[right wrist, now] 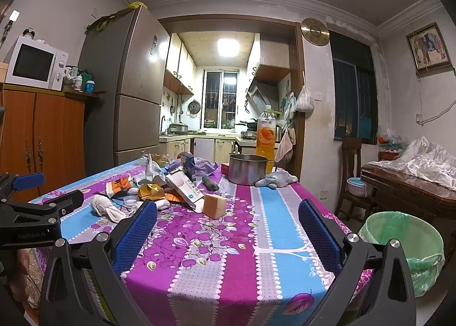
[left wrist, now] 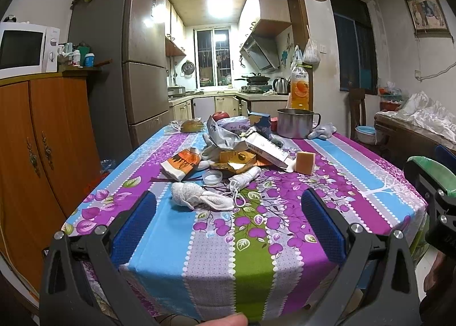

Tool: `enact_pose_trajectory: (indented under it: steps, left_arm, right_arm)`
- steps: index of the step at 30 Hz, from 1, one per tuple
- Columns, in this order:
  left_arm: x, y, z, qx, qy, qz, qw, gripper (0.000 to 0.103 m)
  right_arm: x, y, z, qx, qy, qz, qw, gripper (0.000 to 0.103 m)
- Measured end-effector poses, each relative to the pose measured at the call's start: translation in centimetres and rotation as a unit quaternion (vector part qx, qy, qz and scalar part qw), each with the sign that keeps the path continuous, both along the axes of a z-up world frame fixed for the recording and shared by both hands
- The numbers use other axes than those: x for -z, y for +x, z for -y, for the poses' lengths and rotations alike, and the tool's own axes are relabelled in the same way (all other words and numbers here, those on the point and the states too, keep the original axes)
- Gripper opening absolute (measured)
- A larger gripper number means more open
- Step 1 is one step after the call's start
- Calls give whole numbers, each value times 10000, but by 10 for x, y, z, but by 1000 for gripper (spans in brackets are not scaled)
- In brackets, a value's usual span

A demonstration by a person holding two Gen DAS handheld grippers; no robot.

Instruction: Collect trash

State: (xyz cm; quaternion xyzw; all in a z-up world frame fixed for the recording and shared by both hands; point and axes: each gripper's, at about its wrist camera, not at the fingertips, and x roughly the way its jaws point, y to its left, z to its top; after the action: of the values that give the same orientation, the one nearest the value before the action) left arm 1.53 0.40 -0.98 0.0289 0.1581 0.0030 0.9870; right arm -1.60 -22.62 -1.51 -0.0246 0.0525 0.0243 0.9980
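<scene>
A heap of trash lies mid-table on the flowered tablecloth (left wrist: 256, 240): an orange-and-white carton (left wrist: 182, 163), a white box (left wrist: 268, 151), a gold wrapper (left wrist: 236, 161), a crumpled grey bag (left wrist: 225, 132), a white cloth (left wrist: 196, 196) and an orange block (left wrist: 305, 162). The same heap shows in the right wrist view, with the white box (right wrist: 185, 188) and orange block (right wrist: 214, 205). My left gripper (left wrist: 228, 206) is open and empty, over the table's near edge. My right gripper (right wrist: 228, 212) is open and empty, to its right. A green-lined bin (right wrist: 404, 243) stands right of the table.
A steel pot (left wrist: 295, 122), an orange juice bottle (left wrist: 299, 86), an apple (left wrist: 221, 115) and a grey toy (left wrist: 322, 129) stand at the table's far end. A wooden cabinet (left wrist: 42, 155) with a microwave (left wrist: 25, 48) is at left. A chair (right wrist: 352, 172) and a side table (right wrist: 410, 189) are at right.
</scene>
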Motion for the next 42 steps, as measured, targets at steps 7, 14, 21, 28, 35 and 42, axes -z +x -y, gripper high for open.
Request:
enact_pose_trajectory:
  steps: [7,14,21,28,35,42]
  left_arm:
    - [0,0,0,-1,10,-10,10000,98]
    - [1,1,1,-5,-1,-7,10000,98]
    - [0,1,1,-9,2,-29,10000,98]
    - [1,7,-2,-35,-32,-76,10000,98]
    - [8,32,-15,63,-122,-517,9986,98]
    - [24,95,-56,110,-741,-1597,9843,98]
  right_arm:
    - [3,4,0,-10,2,-31,10000,99]
    - [7,7,1,-27,-4,-41,10000,99]
    - [6,5,0,-48,-27,-54,10000,99]
    - [6,5,0,-61,-44,-90,9999,99]
    - [9,19,0,-186,-95,-279,9994,99]
    - [8,47,-2,-409,-223,-501,9977,99]
